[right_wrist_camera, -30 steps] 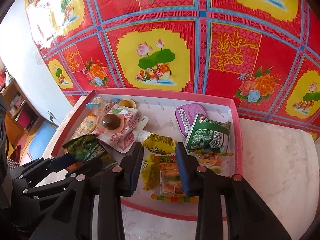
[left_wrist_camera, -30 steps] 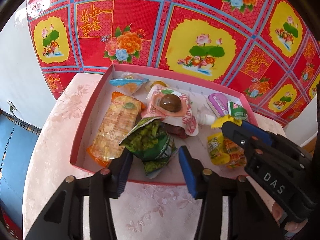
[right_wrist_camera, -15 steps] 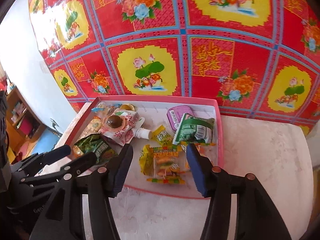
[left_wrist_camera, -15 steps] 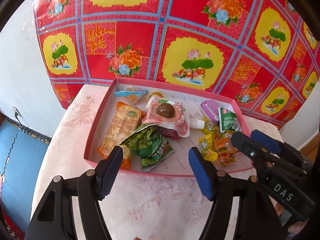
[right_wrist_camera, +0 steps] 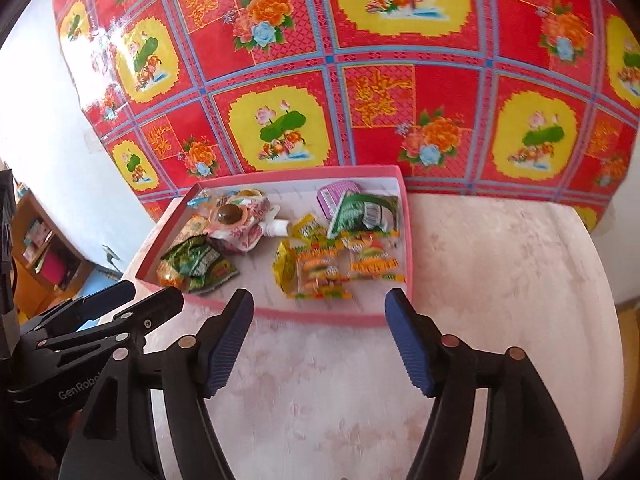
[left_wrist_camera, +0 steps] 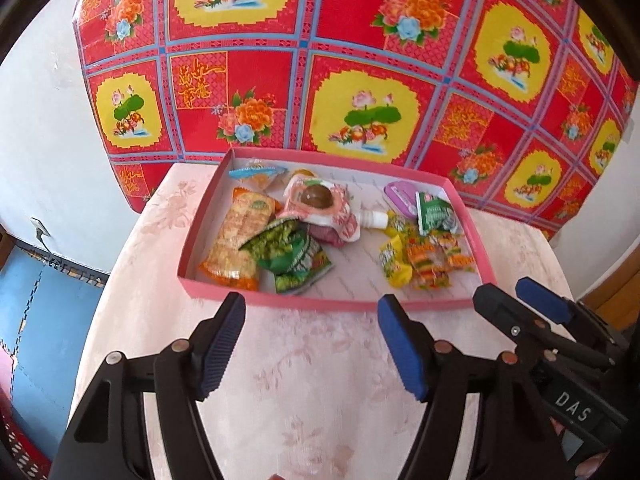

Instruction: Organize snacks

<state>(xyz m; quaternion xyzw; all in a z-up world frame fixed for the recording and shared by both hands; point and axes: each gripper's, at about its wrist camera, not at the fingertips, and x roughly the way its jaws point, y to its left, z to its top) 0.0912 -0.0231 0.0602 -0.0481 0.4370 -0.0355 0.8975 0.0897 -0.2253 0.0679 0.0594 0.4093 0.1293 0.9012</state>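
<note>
The snacks (left_wrist_camera: 320, 236) lie in the pink box (left_wrist_camera: 320, 302), mid-frame above both grippers. The left gripper (left_wrist_camera: 312, 344) stands apart and empty; the right gripper (right_wrist_camera: 320, 340) is opening, nothing between.

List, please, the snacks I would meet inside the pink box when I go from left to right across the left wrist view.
Long orange cracker pack → green pea snack bag → pink pouch with the brown round window → yellow candy packets.
</note>
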